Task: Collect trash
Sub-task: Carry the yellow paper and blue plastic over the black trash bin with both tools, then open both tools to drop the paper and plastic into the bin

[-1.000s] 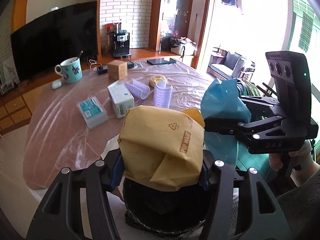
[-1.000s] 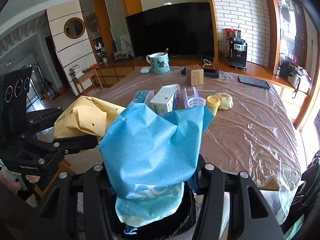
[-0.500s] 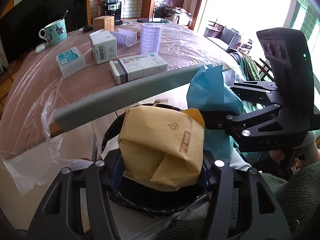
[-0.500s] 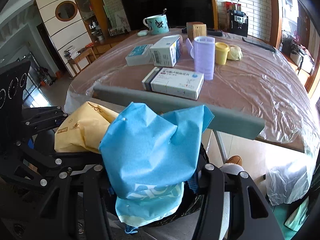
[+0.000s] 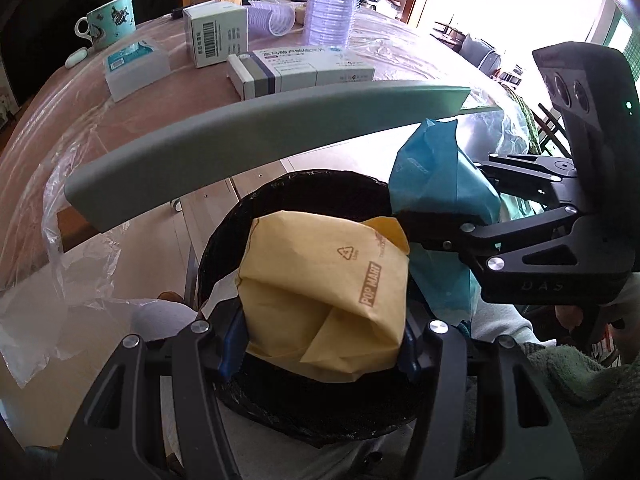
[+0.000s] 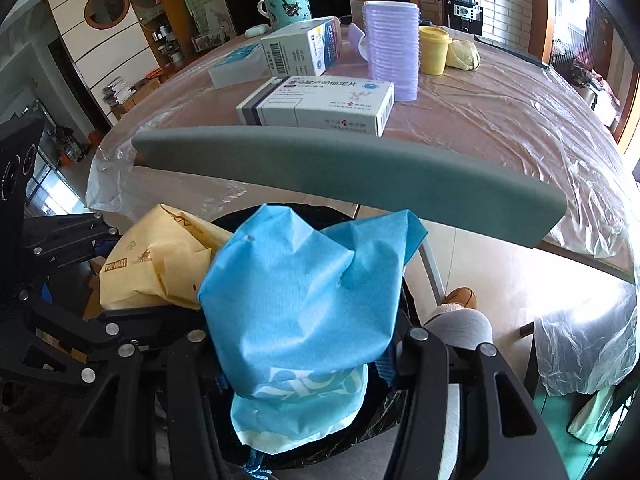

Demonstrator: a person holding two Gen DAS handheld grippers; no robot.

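Fingers [image 5: 232, 344] of the left gripper [image 5: 322, 344] are being kept partly closed on a crumpled yellow paper bag [image 5: 324, 296], which is being pinched across its lower folds and is being held just above the mouth of a bin lined with a black bag [image 5: 304, 188]. Fingers [image 6: 390, 360] of the right gripper [image 6: 304, 364] are likewise being kept partly closed, on a crumpled blue paper bag [image 6: 300, 304], which is being held beside the yellow one over the same bin. Both bags are being judged light, soft and easily crushed, with little slip and nothing fragile; a pinch across the bunched middle, as is being used now, is being judged enough, and a plain opening of the fingers should let each fall. What is lying inside the bin cannot be told, since its interior is being hidden by the bags and is dark. Just beyond the bin, the grey back of a chair [image 5: 256, 132] is being seen between bin and table [image 6: 500, 92]. On the table, covered with clear plastic film, several medicine boxes [image 6: 320, 106] are standing, with a stack of clear purple cups [image 6: 394, 48], a yellow cup [image 6: 434, 50] and a patterned mug [image 5: 110, 20] with a spoon in it; whether the cups are holding anything cannot be told.
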